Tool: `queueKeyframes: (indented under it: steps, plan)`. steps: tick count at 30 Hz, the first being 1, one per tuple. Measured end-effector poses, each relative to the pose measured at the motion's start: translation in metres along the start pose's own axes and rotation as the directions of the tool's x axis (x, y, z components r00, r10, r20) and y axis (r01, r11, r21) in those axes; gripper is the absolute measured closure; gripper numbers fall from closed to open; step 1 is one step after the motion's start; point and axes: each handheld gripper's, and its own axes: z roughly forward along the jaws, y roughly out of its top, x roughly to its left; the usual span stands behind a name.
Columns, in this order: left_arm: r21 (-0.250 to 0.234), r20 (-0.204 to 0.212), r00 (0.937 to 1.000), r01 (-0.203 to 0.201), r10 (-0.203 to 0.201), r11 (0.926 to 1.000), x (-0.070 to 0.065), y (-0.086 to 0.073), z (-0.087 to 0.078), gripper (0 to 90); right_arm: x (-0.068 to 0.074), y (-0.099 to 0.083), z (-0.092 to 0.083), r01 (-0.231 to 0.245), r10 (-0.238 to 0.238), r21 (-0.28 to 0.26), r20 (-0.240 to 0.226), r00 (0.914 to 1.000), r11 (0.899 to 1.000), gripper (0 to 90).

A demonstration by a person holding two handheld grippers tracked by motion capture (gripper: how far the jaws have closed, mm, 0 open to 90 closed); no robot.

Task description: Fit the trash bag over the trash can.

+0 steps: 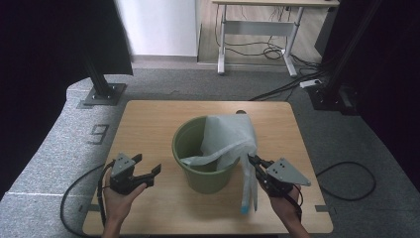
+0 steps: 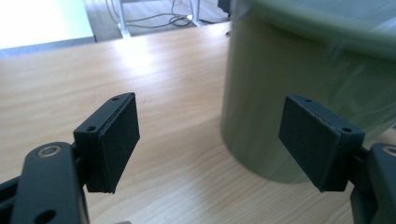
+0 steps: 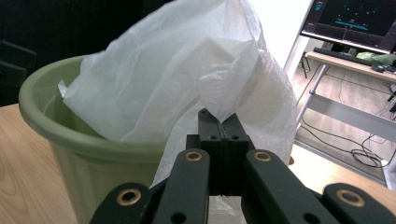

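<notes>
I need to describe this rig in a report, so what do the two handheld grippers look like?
Both are black. The left gripper and right gripper each carry a grey three-cornered plate on top and trail a black cable. The fingers end in flat rectangular black pads with small screw holes; the linkage arms have brass-coloured pivots.

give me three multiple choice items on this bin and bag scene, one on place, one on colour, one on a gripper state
1. Where does the white plastic bag lie?
A. flat on the floor
B. draped over the bin's rim
C. under the table

2. What colour is the bin?
A. green
B. red
C. black

3. How is the right gripper?
A. open, empty
B. shut on the bag
C. shut on the bin's rim

Answers:
1 B, the bag hangs partly inside and partly outside.
2 A, its wall is olive green.
3 B, a fold of plastic sits pinched between its jaws.
</notes>
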Motion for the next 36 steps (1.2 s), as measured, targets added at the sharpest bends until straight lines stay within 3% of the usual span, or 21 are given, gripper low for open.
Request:
queueKeyframes:
  steps: [11,17,22,27,36]
  plan:
    - [-0.023,0.046,0.9972,-0.058,0.059,0.9980,-0.028,0.052,0.004,20.3,0.001,0.024,0.008,0.034,-0.034,0.006,-0.020,0.9992,0.999,88.4]
    - [-0.010,0.121,0.9868,-0.107,0.108,0.9942,-0.051,0.072,0.012,19.3,0.002,0.031,0.016,0.046,-0.046,0.024,-0.031,0.9985,0.999,88.4]
    - [0.003,0.144,0.9789,-0.146,0.144,0.9892,-0.065,0.076,0.021,19.2,0.000,0.032,0.021,0.042,-0.041,0.036,-0.032,0.9987,0.998,88.4]
    - [0.005,0.186,0.9734,-0.138,0.134,0.9905,-0.069,0.077,0.027,19.2,-0.002,0.032,0.023,0.038,-0.037,0.042,-0.029,0.9989,0.998,88.4]
    - [0.026,0.218,0.9610,-0.180,0.170,0.9833,-0.079,0.074,0.034,20.5,-0.001,0.033,0.025,0.041,-0.040,0.044,-0.028,0.9988,0.998,88.4]
